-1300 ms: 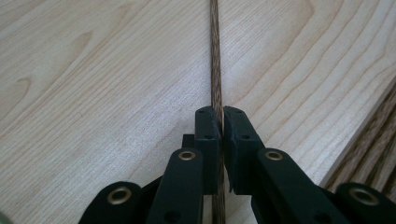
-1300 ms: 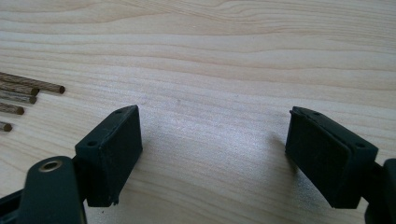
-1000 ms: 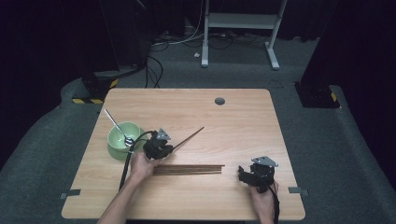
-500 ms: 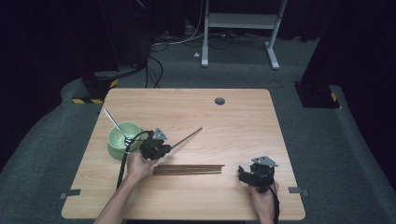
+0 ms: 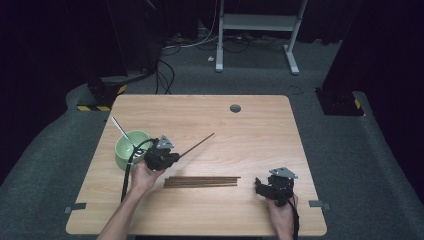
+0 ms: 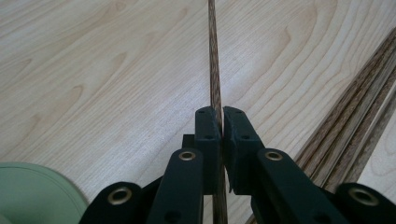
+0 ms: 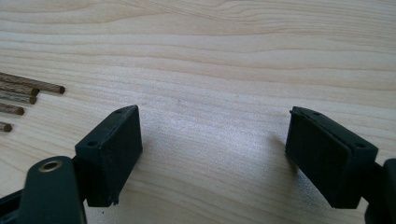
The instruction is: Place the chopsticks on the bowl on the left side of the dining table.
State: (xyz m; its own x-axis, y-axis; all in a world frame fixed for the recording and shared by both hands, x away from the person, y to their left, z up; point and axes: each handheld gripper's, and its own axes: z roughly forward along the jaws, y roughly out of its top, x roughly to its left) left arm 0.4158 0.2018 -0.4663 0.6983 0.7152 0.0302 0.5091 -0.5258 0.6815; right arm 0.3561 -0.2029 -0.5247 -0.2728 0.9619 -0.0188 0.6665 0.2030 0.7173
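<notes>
My left gripper [image 5: 172, 156] [image 6: 221, 122] is shut on one brown chopstick [image 5: 197, 144] [image 6: 213, 60], which sticks out up and to the right above the table. A bundle of several brown chopsticks [image 5: 201, 181] [image 6: 355, 126] lies flat on the table just right of that hand. A green bowl [image 5: 130, 148] [image 6: 32, 191] with a metal spoon [image 5: 121, 131] in it stands close to the left of the left gripper. At the front right my right gripper [image 5: 261, 186] [image 7: 212, 154] rests low over the wood, open, nothing between its jaws; the chopstick ends [image 7: 28, 91] lie to its left.
The wooden table [image 5: 250, 130] has a round dark cable hole [image 5: 235, 108] near its far edge. Black cables trail from both grippers toward the front edge. Beyond the table are a grey carpet, a white desk frame [image 5: 260, 30] and dark cabinets.
The left hand has drawn slightly left toward the bowl, taking the held chopstick with it. The right gripper has not moved.
</notes>
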